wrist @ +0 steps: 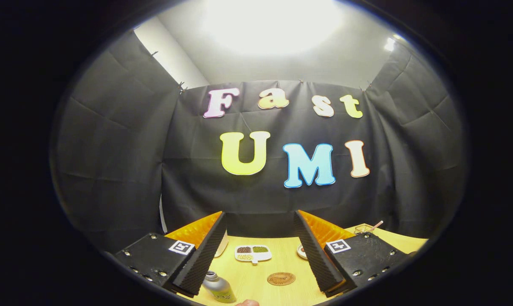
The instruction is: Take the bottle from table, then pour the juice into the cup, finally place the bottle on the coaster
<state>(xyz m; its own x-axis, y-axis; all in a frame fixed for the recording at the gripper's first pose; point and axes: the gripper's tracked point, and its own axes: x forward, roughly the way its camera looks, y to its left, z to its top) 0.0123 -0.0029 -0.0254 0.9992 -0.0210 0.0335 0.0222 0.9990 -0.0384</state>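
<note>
Hovering above the wooden tabletop [256, 278], gripper [260, 221] released, fingers spread wide with nothing pressed between them. Standing upright low down beside the inner edge of the left finger [205, 250]: the bottle [219, 289], pale green with a silvery neck and cap, whether it touches that finger hard to tell. Lying flat on the tabletop between the two fingers, nearer the right finger [316, 250] than the left: a round brown coaster [281, 279], well apart from the bottle. Sitting farther out, beyond the coaster and between the fingers: a small white divided dish [253, 253] holding dark, green and pale contents in separate compartments. Peeking out just past the inner side of the right finger: a small round white object [302, 251], mostly hidden, too little visible to name. Resting at the far right part of the tabletop, beyond the right finger: a clear glassy container [364, 229] with a thin stick [376, 225] leaning out of it. Showing partly behind the left finger: a pale rounded shape [222, 246], largely hidden. Poking in beside the bottle's base: a fingertip [248, 303] of a person. Hanging behind everything: the booth's black cloth wall [112, 148].
</note>
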